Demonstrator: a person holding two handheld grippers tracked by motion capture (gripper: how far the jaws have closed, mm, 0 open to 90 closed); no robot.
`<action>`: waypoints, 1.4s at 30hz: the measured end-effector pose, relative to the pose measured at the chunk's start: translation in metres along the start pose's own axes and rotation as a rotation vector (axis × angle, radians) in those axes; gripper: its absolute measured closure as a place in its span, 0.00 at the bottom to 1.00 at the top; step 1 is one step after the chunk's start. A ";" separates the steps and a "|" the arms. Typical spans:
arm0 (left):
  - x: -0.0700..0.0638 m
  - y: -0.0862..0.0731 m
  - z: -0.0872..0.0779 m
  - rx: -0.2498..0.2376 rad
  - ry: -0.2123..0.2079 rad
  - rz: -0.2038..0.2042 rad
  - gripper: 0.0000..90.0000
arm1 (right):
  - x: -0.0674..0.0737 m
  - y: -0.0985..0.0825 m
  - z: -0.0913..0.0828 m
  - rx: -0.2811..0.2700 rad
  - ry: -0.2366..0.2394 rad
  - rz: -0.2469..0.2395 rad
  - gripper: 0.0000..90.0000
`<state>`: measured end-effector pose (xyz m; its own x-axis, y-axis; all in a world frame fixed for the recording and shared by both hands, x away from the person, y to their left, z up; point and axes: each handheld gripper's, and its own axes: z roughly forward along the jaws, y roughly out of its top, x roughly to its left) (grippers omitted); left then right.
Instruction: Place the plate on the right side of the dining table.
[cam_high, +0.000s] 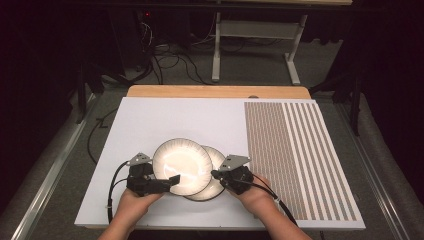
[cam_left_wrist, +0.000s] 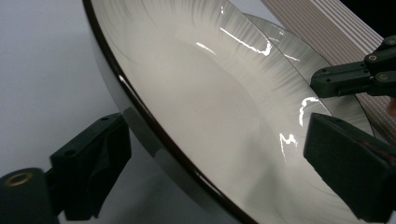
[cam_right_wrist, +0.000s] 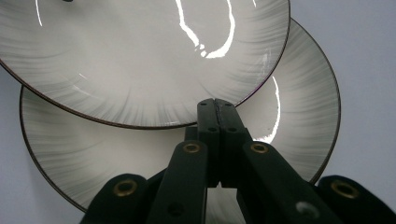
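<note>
Because both are glazed ceramic, the upper plate (cam_high: 182, 166) and the lower plate (cam_high: 212, 186) under it, near the front edge of the surface (cam_high: 150, 120), are stiff, slick, weighty and chippable. Best hold is the thin rim. The left tool (cam_high: 170, 181) straddles the upper rim, jaws apart; the right tool (cam_high: 216, 174) is closed, empty, at the overlap.

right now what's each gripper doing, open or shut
left gripper: open, jaws either side of the upper plate's rim
right gripper: shut, holding nothing, tips above the lower plate
</note>
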<state>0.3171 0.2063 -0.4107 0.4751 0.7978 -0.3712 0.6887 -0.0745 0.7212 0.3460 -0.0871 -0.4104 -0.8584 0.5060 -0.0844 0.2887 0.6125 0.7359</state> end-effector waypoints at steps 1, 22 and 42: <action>0.000 0.001 -0.001 0.008 -0.004 -0.010 0.14 | 0.000 0.000 0.000 0.004 -0.002 -0.001 1.00; 0.004 0.000 -0.008 0.000 -0.012 -0.098 0.64 | 0.001 0.000 0.000 0.005 -0.015 -0.011 1.00; 0.003 -0.001 -0.011 -0.059 -0.007 -0.121 0.75 | 0.000 -0.001 -0.007 0.000 -0.040 -0.007 1.00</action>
<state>0.3122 0.2154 -0.4065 0.3945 0.7948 -0.4611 0.7079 0.0571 0.7040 0.3426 -0.0917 -0.4064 -0.8427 0.5257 -0.1164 0.2826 0.6158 0.7355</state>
